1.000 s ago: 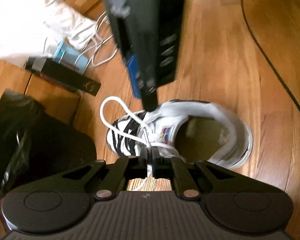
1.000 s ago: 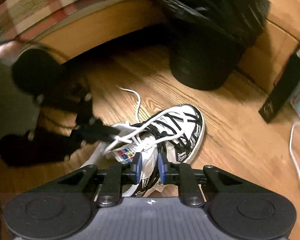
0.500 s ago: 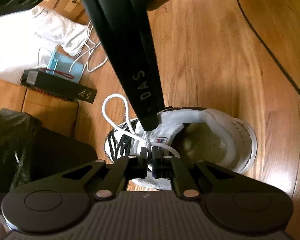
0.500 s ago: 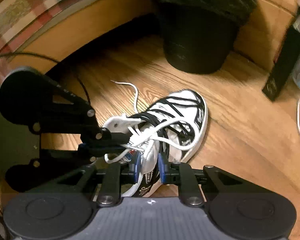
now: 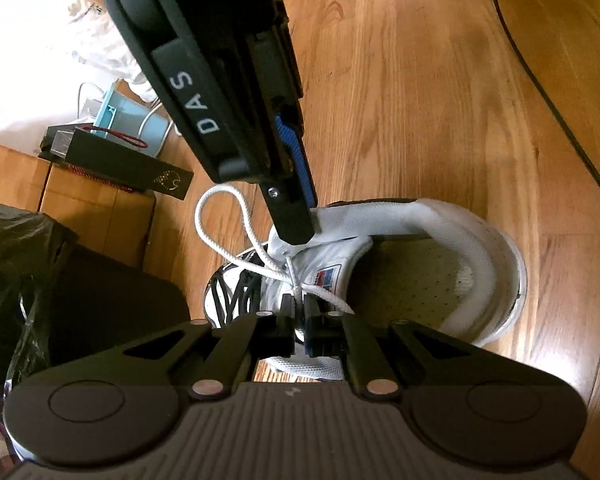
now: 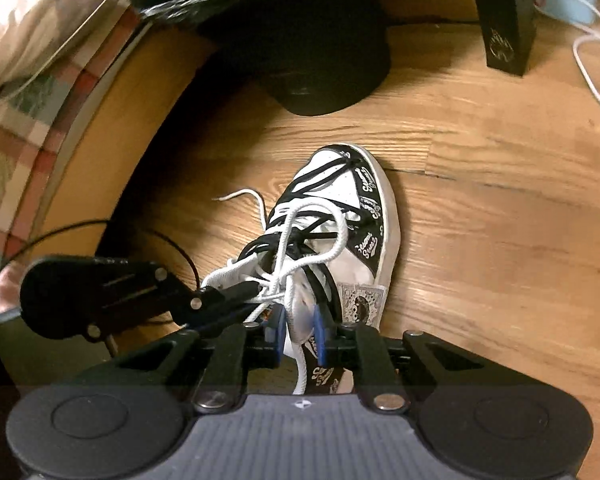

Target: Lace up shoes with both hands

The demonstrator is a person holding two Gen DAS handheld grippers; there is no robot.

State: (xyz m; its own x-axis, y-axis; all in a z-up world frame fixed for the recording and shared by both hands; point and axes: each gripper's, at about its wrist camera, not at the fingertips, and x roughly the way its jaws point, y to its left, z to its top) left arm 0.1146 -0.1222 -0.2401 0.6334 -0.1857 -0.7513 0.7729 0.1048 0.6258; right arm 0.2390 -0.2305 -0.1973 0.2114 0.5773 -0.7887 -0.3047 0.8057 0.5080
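A white and black sneaker (image 5: pixel 412 276) lies on the wood floor; it also shows in the right wrist view (image 6: pixel 360 220). My left gripper (image 5: pixel 298 312) is shut on the white lace (image 5: pixel 220 216) near the tongue, and it shows from the side in the right wrist view (image 6: pixel 236 300). My right gripper (image 6: pixel 298 334) is slightly open around the shoe's tongue and a lace strand (image 6: pixel 300 292), directly above the shoe. In the left wrist view the right gripper (image 5: pixel 296 220) points down onto the collar. A lace loop arches over the toe side.
A black bin with a bag (image 5: pixel 60 300) stands left of the shoe and shows in the right wrist view (image 6: pixel 312 52). A black box (image 5: pixel 116 160), a light blue item (image 5: pixel 132 120) and white cables lie beyond. A black cord (image 5: pixel 548 96) crosses the floor. A bed frame (image 6: pixel 112 132) curves at left.
My right gripper has swung lower and closer over the shoe's tongue. My left gripper has kept its hold on the lace, and the loop has pulled up a little.
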